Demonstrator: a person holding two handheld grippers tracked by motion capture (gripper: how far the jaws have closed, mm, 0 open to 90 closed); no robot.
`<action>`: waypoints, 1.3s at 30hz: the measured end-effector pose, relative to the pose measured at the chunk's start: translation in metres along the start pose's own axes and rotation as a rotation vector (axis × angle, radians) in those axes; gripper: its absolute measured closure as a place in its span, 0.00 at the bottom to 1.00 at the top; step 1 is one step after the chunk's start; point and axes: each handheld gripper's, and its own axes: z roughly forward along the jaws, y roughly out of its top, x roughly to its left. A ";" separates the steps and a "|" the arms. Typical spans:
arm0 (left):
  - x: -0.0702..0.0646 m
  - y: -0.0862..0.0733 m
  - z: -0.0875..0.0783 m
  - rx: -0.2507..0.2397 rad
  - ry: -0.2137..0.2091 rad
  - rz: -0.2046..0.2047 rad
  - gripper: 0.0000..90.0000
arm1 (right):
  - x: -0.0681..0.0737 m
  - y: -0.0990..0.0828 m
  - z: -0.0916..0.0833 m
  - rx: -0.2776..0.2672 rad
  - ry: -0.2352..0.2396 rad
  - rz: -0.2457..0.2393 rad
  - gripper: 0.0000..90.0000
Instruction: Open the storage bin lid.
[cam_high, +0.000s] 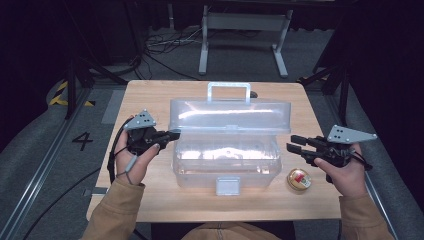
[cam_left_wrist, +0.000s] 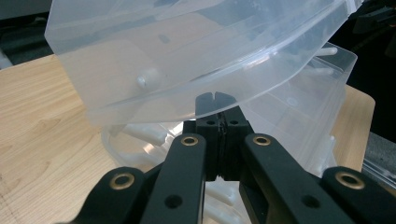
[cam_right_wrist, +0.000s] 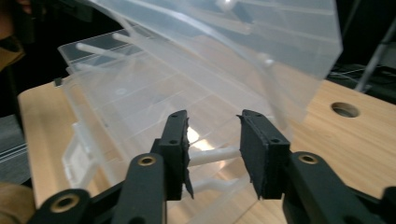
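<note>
A clear plastic toolbox (cam_high: 225, 167) stands mid-table with its lid (cam_high: 230, 117) raised halfway and tilted. My left gripper (cam_high: 172, 135) is at the lid's left end. In the left gripper view its jaws are pressed together, and the left gripper (cam_left_wrist: 215, 100) pinches the lid's (cam_left_wrist: 187, 60) thin rim. My right gripper (cam_high: 291, 142) hovers off the box's right end with its jaws apart. In the right gripper view the right gripper (cam_right_wrist: 215, 149) has nothing between its pads; the box's (cam_right_wrist: 116, 107) inner trays and a white strut lie beyond.
A small round gold tin with a red top (cam_high: 299, 179) sits on the wooden table (cam_high: 150, 95) near the right front, just under my right hand. The box's latch (cam_high: 227, 186) hangs toward me. A cable hole (cam_right_wrist: 344, 109) is in the tabletop.
</note>
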 end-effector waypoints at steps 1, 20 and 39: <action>0.000 0.000 0.000 0.000 0.000 0.000 0.99 | 0.000 0.000 0.000 0.000 0.000 0.000 0.66; 0.003 0.007 0.001 -0.006 -0.004 0.000 0.98 | -0.002 0.001 0.025 -0.090 -0.161 -0.034 0.55; 0.004 0.009 0.001 -0.004 -0.011 0.003 0.98 | -0.002 0.021 0.049 -0.115 -0.252 0.001 0.56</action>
